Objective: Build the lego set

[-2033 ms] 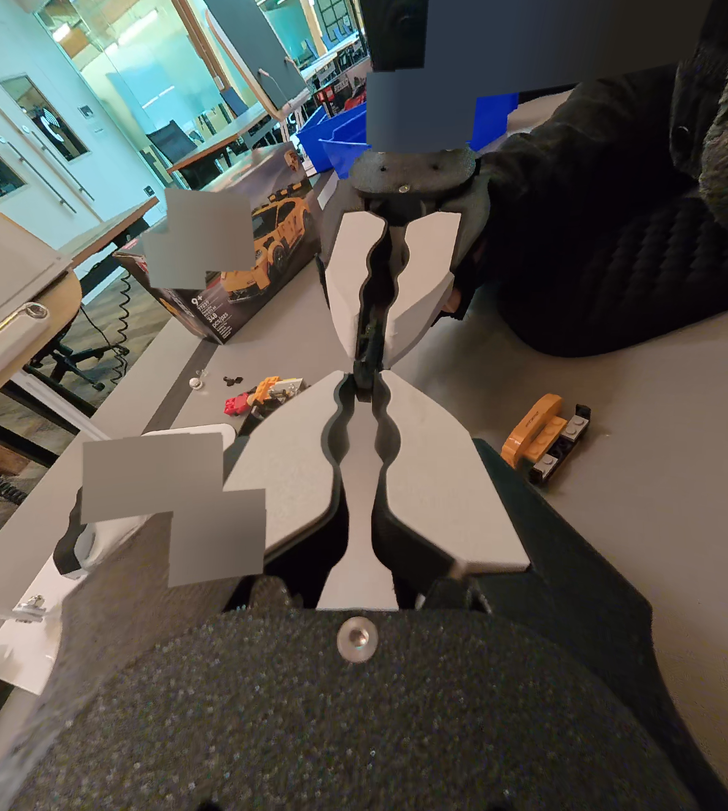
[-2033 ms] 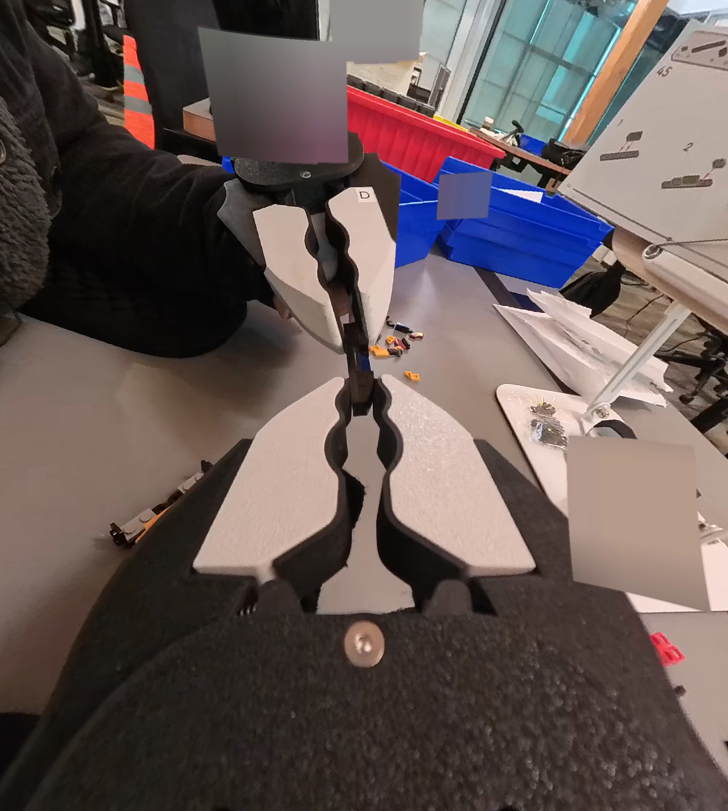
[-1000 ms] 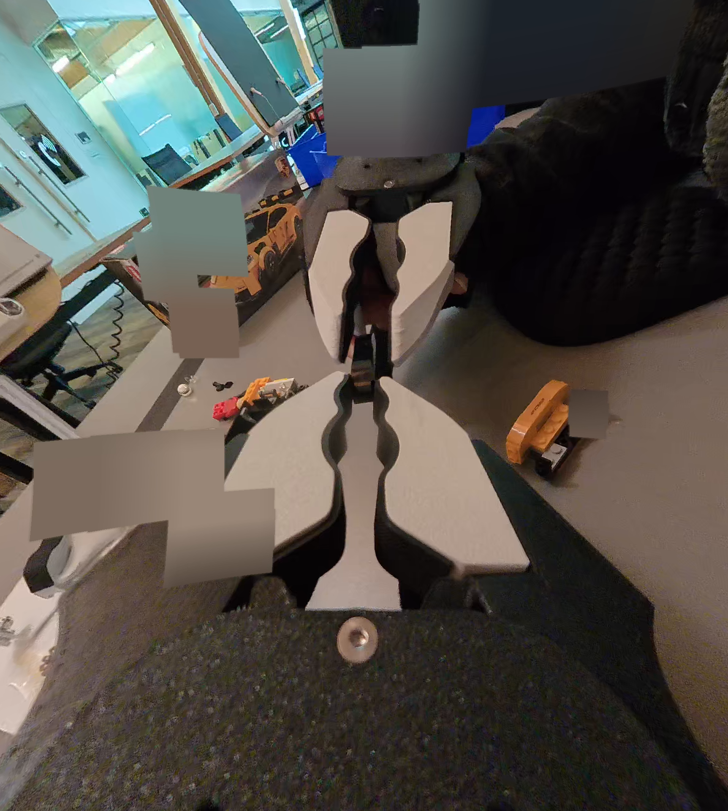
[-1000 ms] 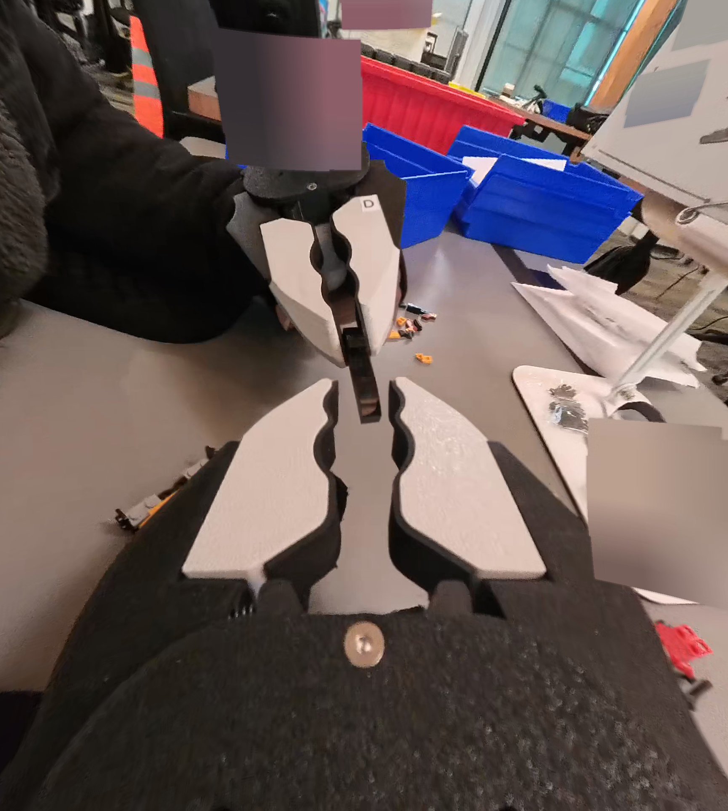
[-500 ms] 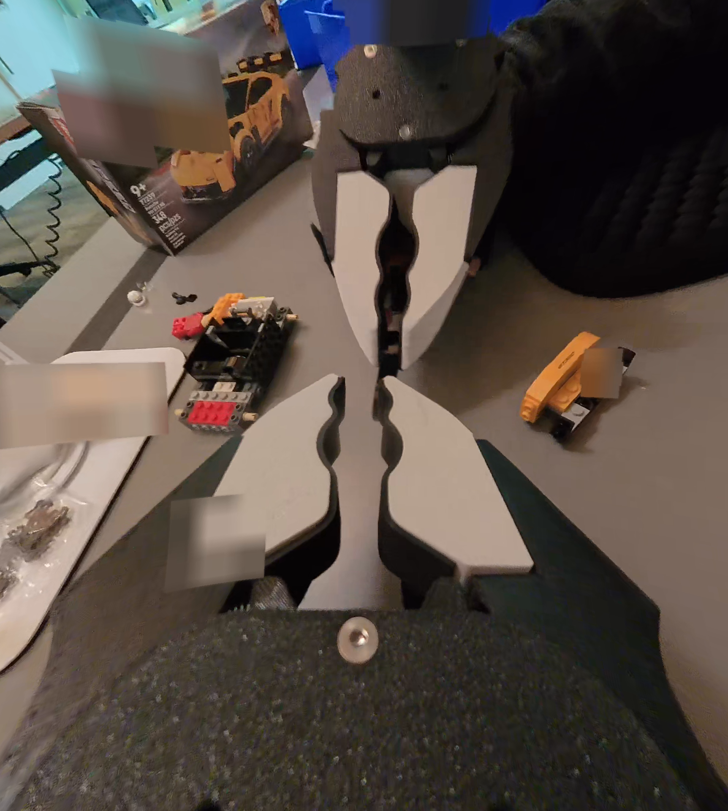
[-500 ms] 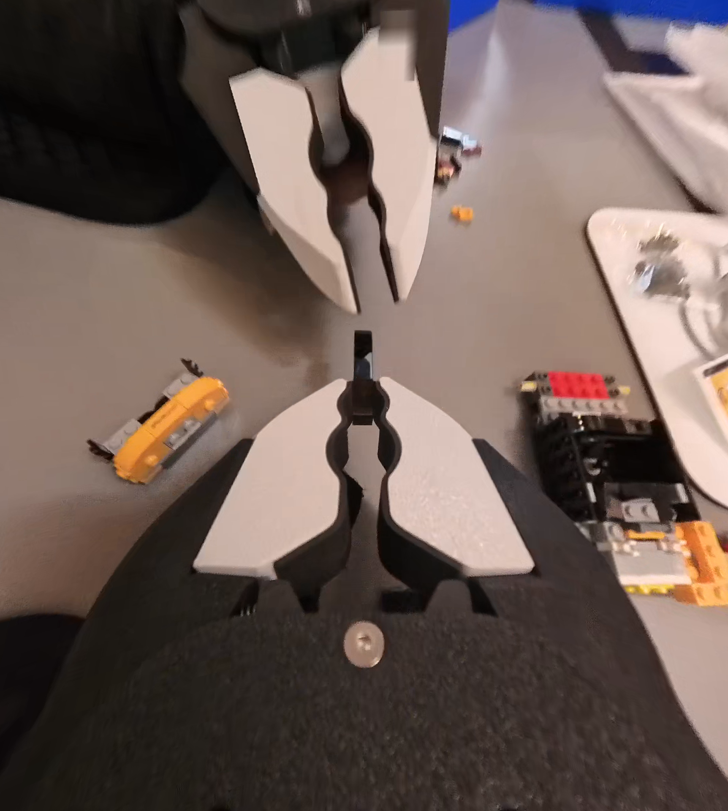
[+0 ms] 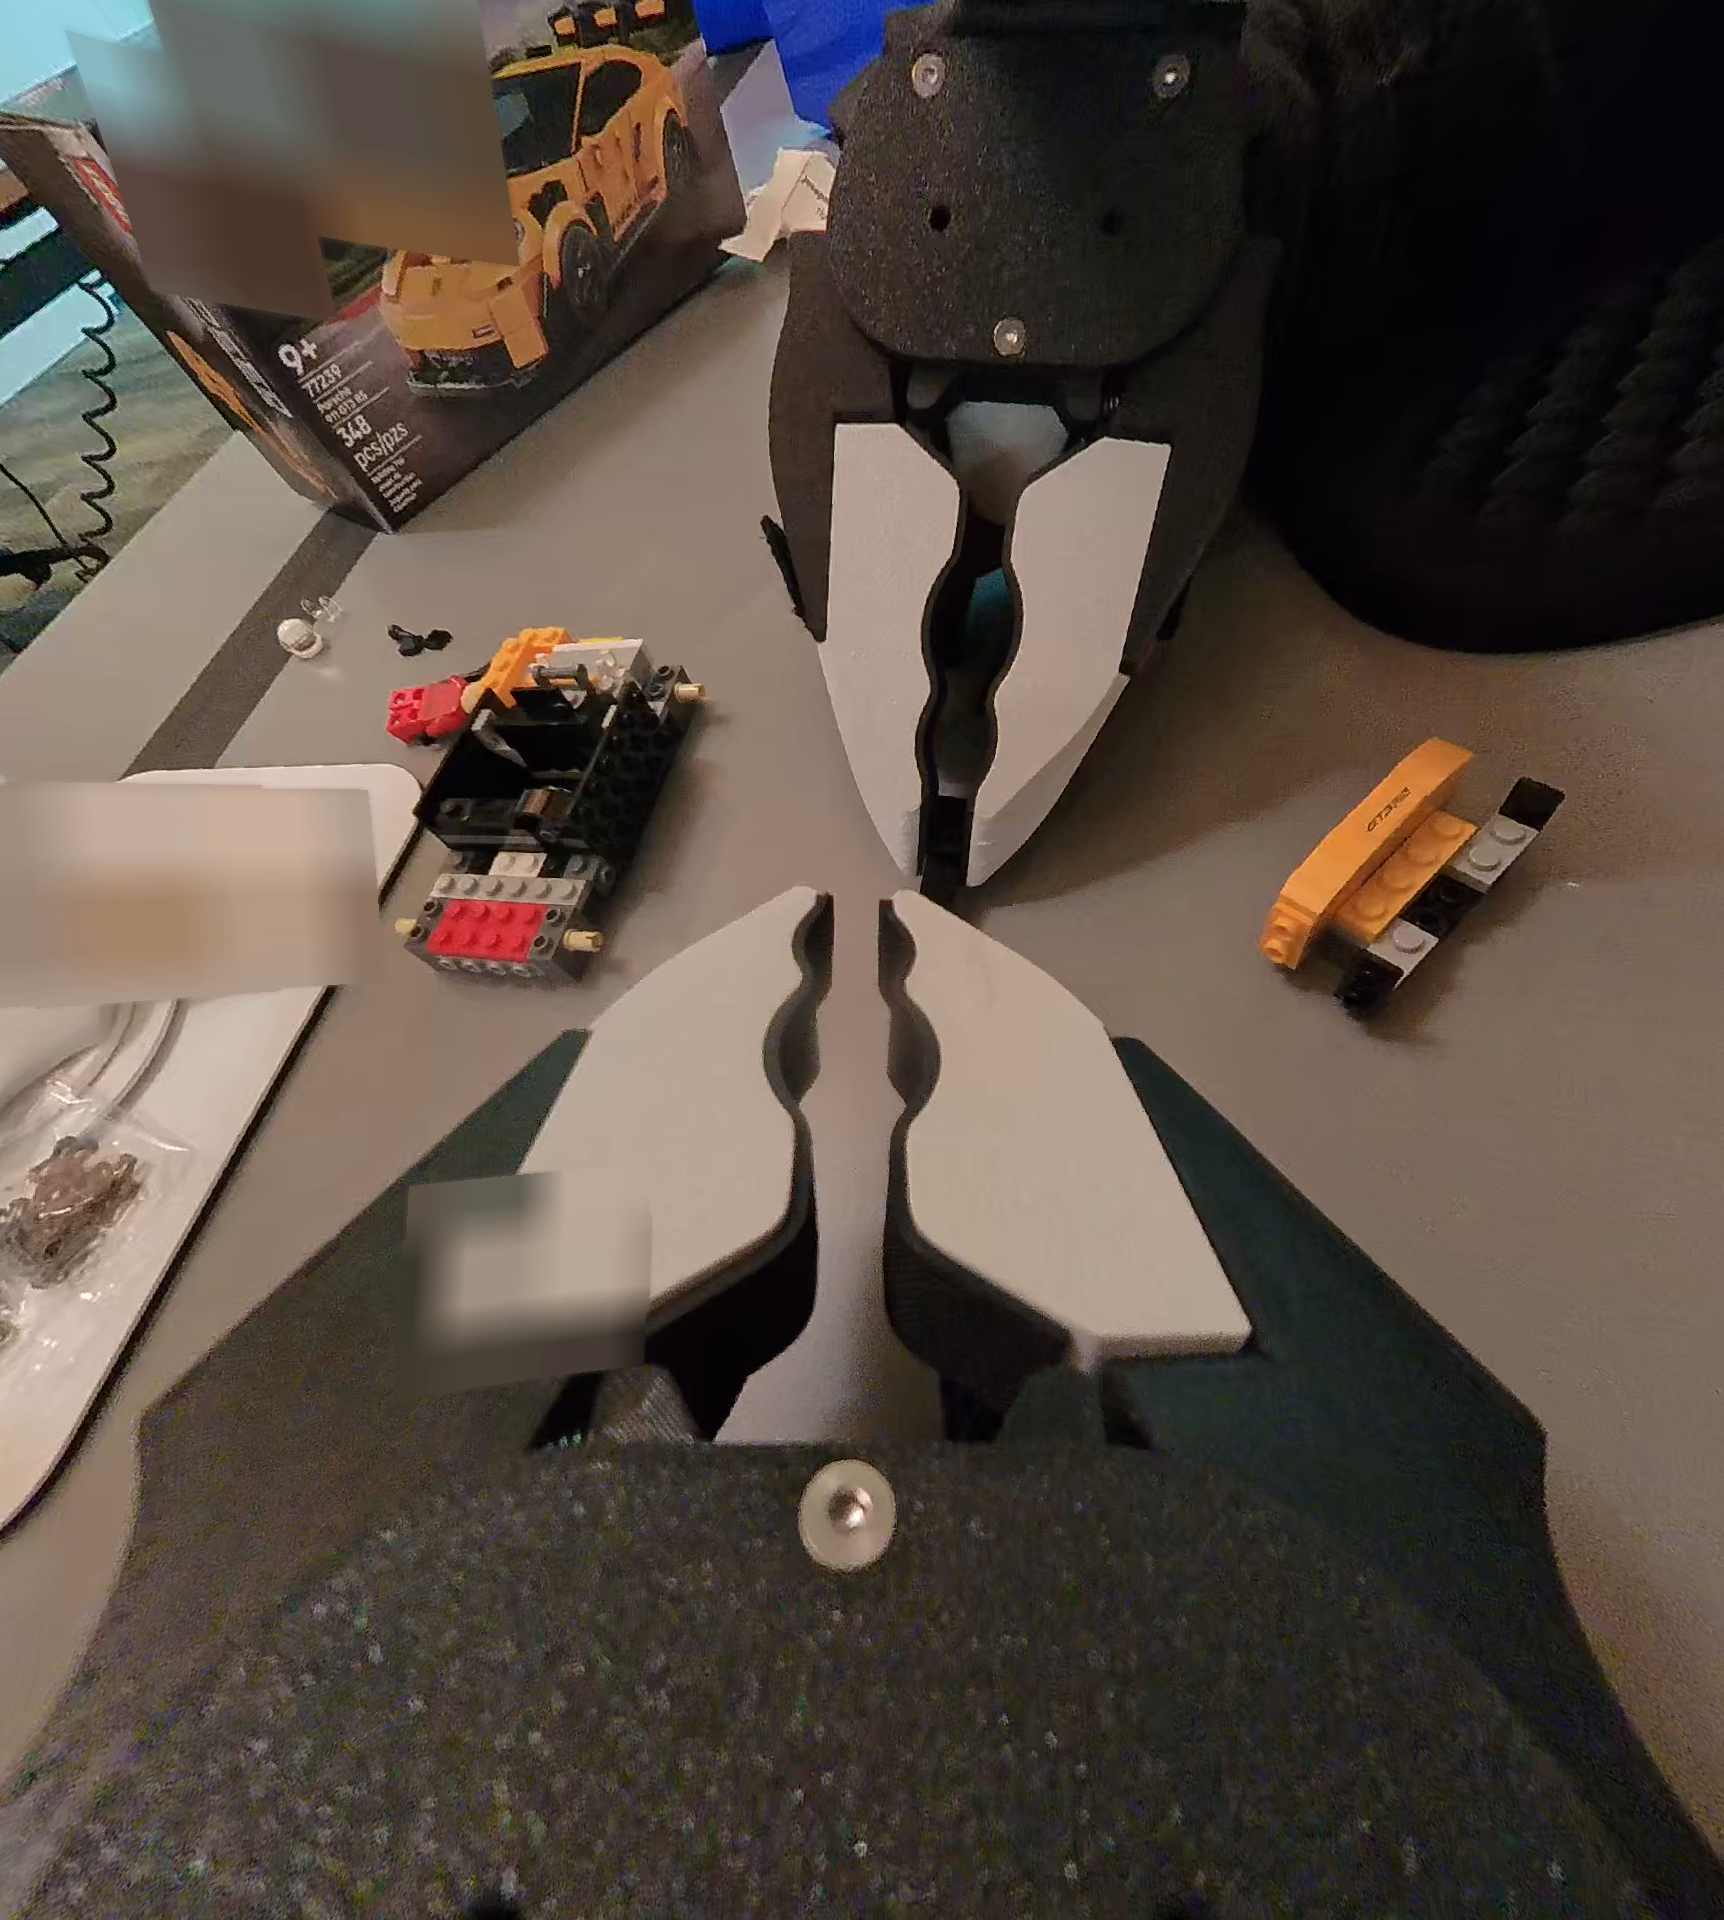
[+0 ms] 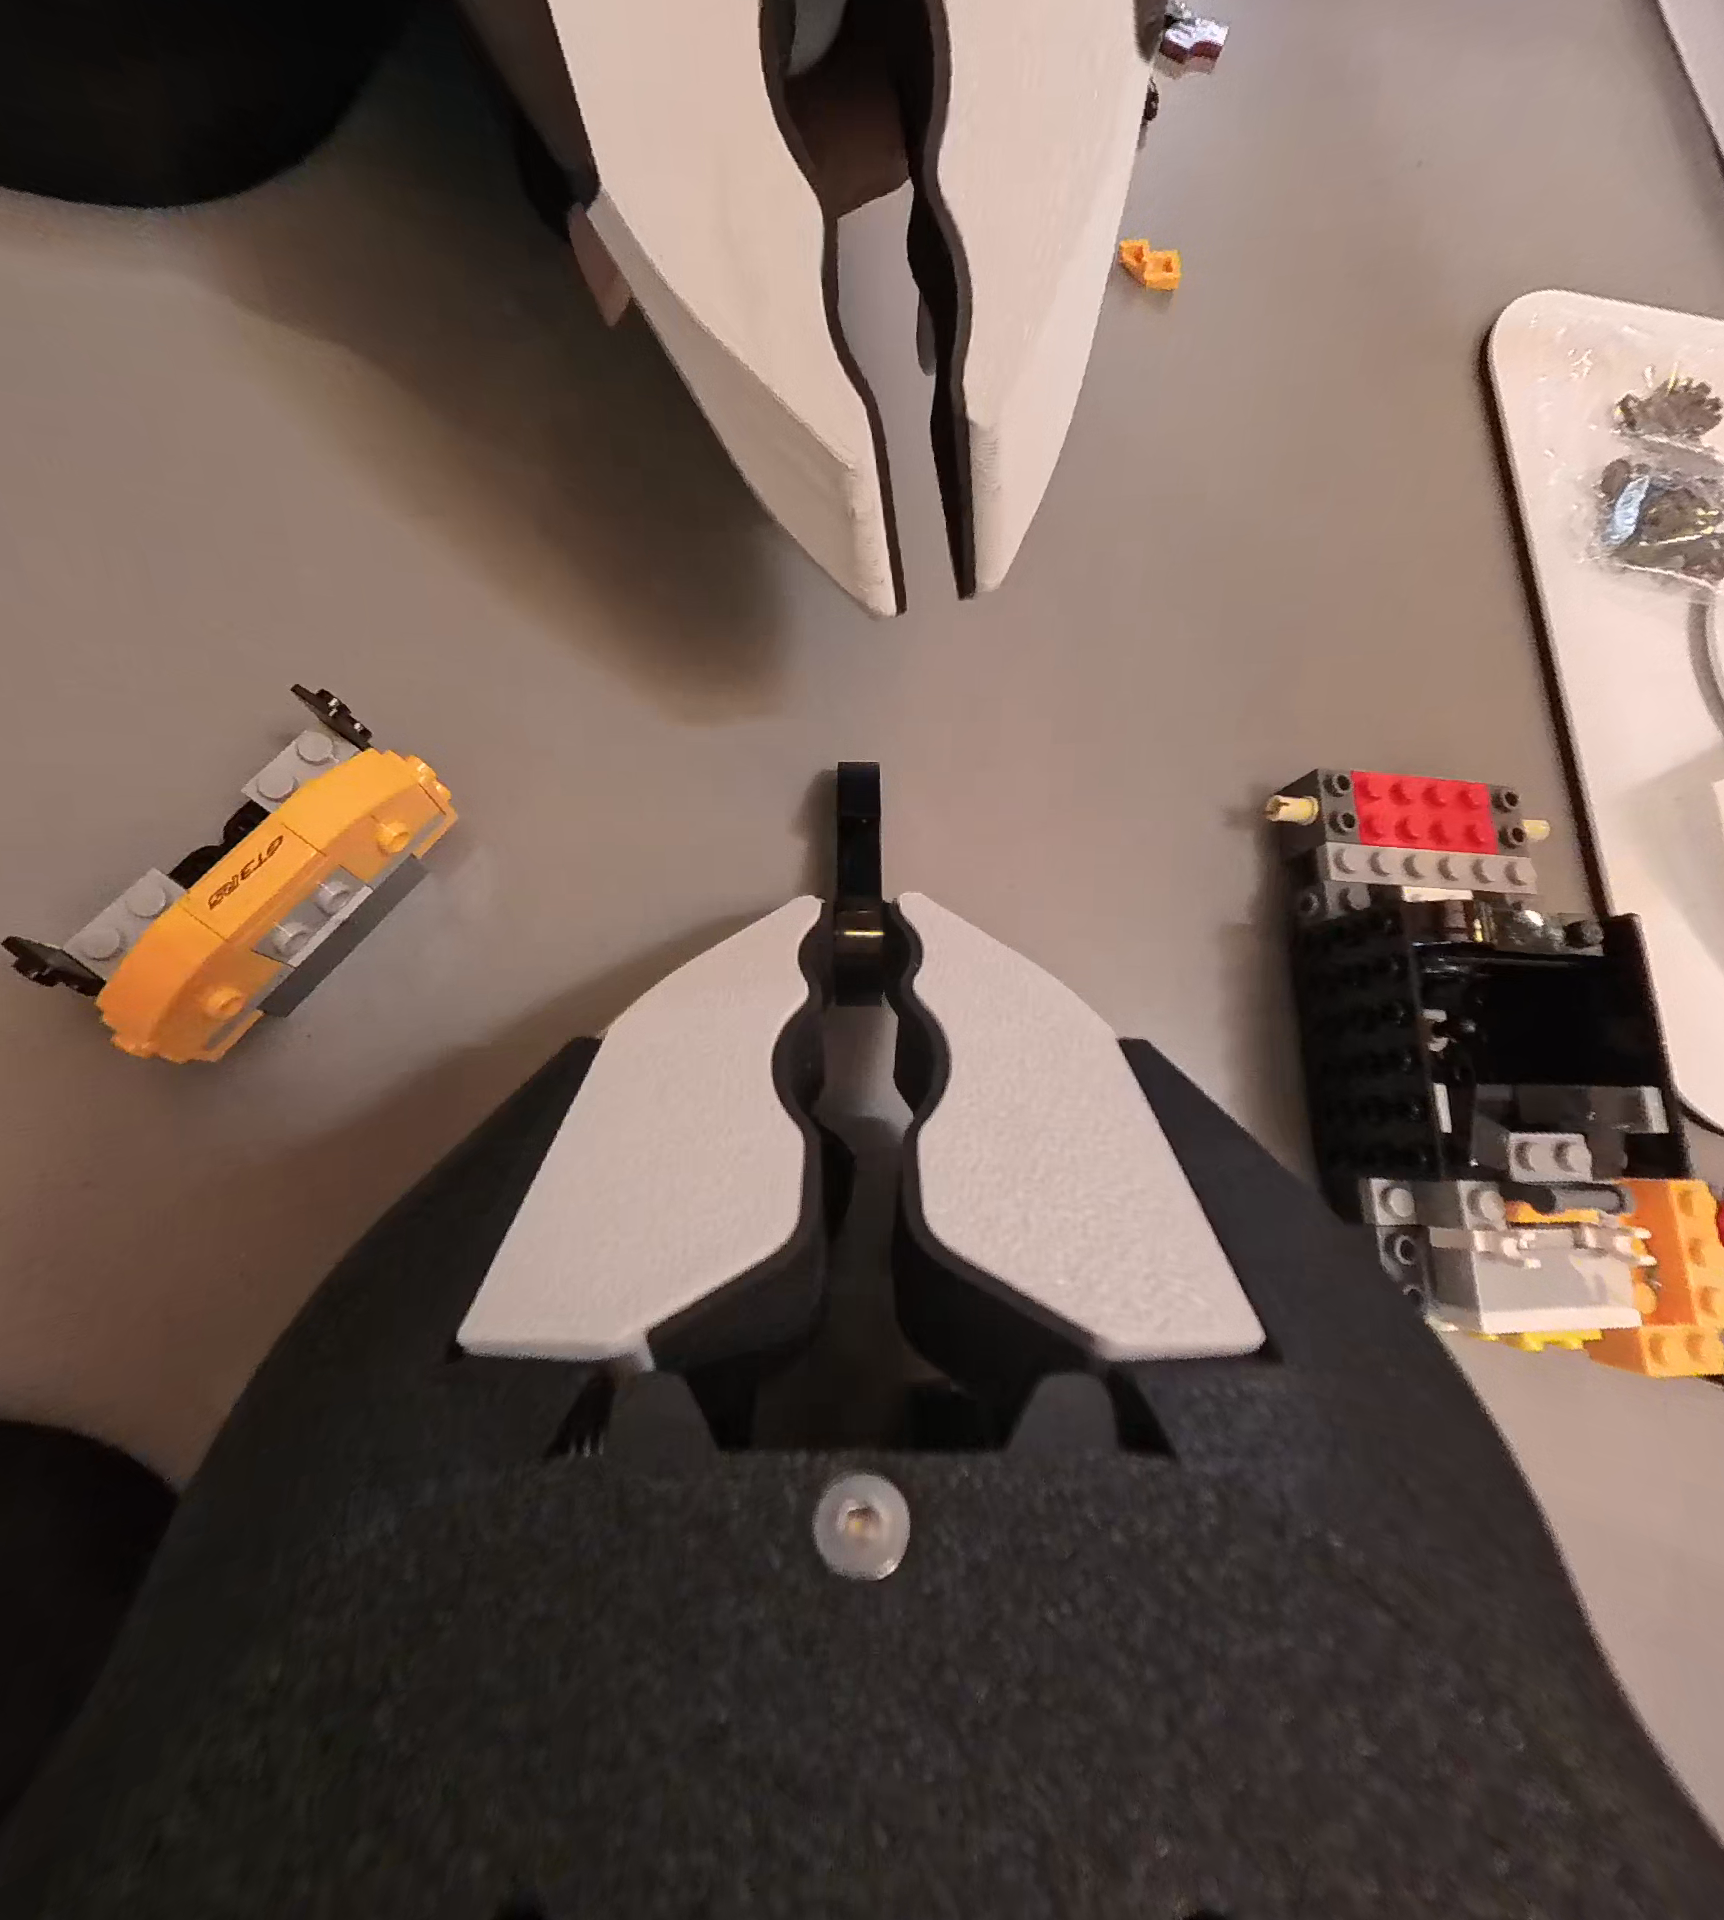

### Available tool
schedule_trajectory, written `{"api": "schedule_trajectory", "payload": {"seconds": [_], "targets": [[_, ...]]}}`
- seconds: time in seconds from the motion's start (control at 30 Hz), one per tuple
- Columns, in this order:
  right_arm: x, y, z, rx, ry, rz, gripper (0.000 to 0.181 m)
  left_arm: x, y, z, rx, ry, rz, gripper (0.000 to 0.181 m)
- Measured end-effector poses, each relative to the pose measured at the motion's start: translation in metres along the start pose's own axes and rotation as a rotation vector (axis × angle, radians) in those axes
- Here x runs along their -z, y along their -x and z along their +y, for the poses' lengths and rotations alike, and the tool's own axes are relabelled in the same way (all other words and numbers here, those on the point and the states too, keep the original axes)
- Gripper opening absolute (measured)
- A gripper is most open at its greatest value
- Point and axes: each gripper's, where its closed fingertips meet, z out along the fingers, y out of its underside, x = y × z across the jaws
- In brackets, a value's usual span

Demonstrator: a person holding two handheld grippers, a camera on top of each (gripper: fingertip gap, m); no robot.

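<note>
Above the grey desk (image 8: 546,727), the right claw (image 8: 859,914) pinched a small black piece (image 8: 857,831) by its end; the left claw (image 7: 855,914) stood slightly spread, empty. The piece looked light, rigid and easily dropped.

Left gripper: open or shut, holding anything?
Open and empty. In its own view the left gripper shows bare grey table between its tips; the black lego piece sits in the right gripper.
</note>
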Motion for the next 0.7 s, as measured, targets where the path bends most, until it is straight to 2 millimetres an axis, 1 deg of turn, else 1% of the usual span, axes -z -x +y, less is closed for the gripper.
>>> {"api": "schedule_trajectory", "payload": {"seconds": [0.1, 0.17, 0.23, 0.43, 0.5, 0.57, 0.63, 0.7], "targets": [[0.000, 0.000, 0.001, 0.008, 0.006, 0.002, 0.008, -0.001, -0.001, 0.002, 0.003, 0.010, 0.004, 0.008], [0.000, 0.000, 0.001, 0.016, 0.012, 0.004, 0.008, -0.001, -0.004, 0.004, 0.023, 0.030, 0.026, 0.002], [0.000, 0.001, 0.001, 0.018, 0.012, 0.002, 0.009, -0.001, -0.005, 0.005, 0.046, 0.045, 0.039, 0.000], [0.003, 0.003, -0.004, -0.037, -0.035, -0.051, 0.021, 0.002, 0.005, 0.007, 0.096, 0.052, 0.002, 0.000], [0.010, -0.004, -0.008, -0.075, -0.073, -0.051, 0.021, 0.002, 0.008, 0.008, 0.118, 0.054, -0.008, 0.000], [0.020, -0.019, -0.010, -0.121, -0.113, -0.015, 0.021, 0.003, 0.012, 0.010, 0.135, 0.061, -0.027, 0.000], [0.031, -0.035, -0.008, -0.168, -0.142, 0.021, 0.021, 0.003, 0.016, 0.012, 0.146, 0.068, -0.048, 0.000], [0.039, -0.041, -0.006, -0.204, -0.151, 0.018, 0.021, 0.003, 0.019, 0.012, 0.148, 0.064, -0.067, 0.000]]}}
